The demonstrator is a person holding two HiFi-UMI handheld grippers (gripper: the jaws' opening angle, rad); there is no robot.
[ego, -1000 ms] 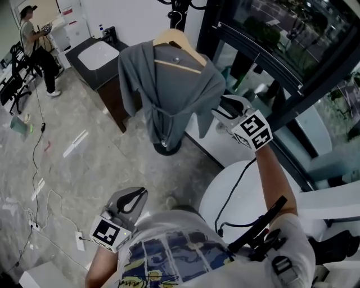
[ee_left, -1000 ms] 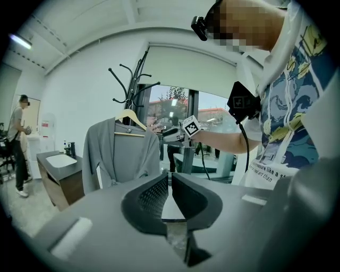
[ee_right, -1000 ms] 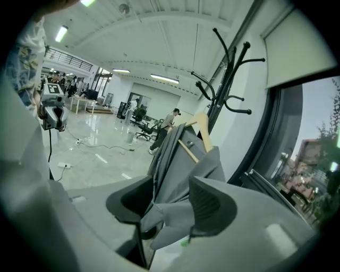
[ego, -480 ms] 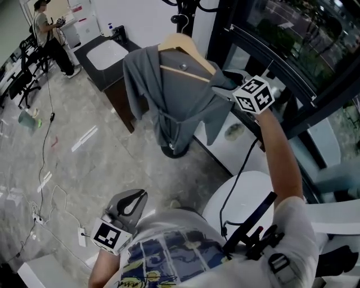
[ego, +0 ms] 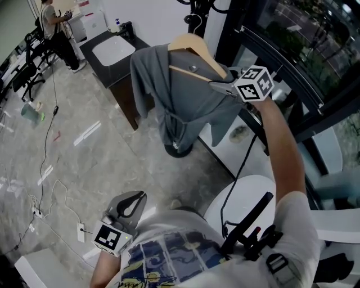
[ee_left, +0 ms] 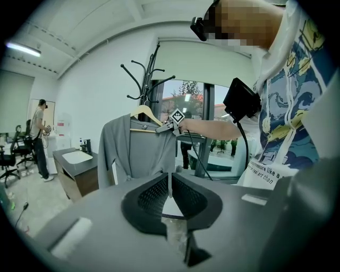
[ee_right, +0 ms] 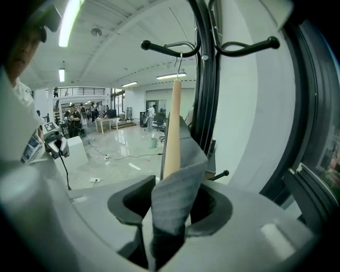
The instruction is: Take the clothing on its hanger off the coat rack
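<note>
One claw, the right gripper, jaws just closed further, pinches the wooden hanger end through the grey garment, its hook upper left on the coat rack; left gripper pressed together, empty.

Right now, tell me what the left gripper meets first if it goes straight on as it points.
Probably the grey garment, near its right-hand edge; nothing nearer shows, though depth is unclear.

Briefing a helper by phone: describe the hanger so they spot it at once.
Find the black coat rack by the dark window frame. From it hangs a pale wooden hanger, the only one there, draped with a grey cardigan.
</note>
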